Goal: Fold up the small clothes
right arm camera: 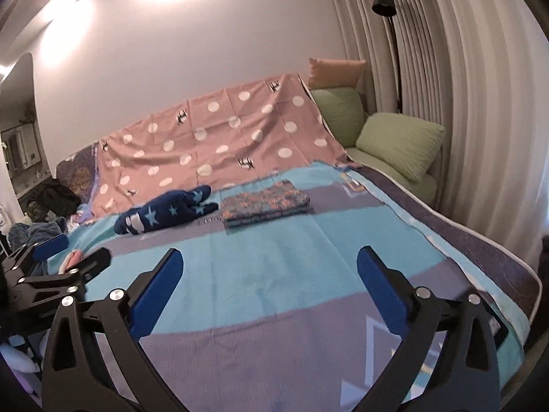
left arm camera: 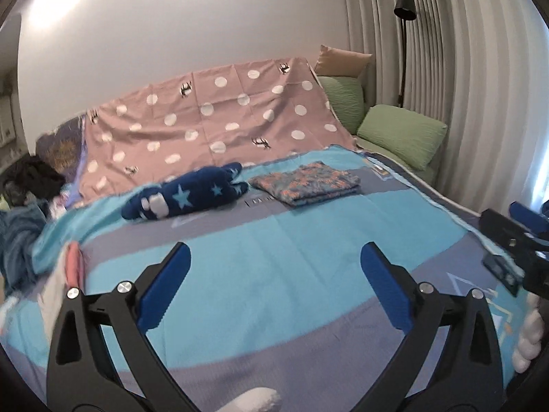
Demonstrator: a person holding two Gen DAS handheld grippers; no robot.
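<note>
A folded floral garment [left arm camera: 305,182] lies on the blue and grey bedspread [left arm camera: 274,247], far middle; it also shows in the right wrist view [right arm camera: 266,202]. A navy star-patterned garment [left arm camera: 185,197] lies bunched to its left, also in the right wrist view [right arm camera: 164,214]. A pink and white piece of cloth [left arm camera: 70,267] lies at the bed's left edge. My left gripper [left arm camera: 274,285] is open and empty above the bedspread. My right gripper [right arm camera: 267,288] is open and empty too. Each gripper shows at the edge of the other's view.
A pink polka-dot sheet [left arm camera: 212,120] drapes the headboard. Green pillows [left arm camera: 401,134] and an orange pillow [left arm camera: 343,60] sit at the back right by a black floor lamp [left arm camera: 405,10] and curtains. Dark clothes [left arm camera: 31,178] pile up at the left.
</note>
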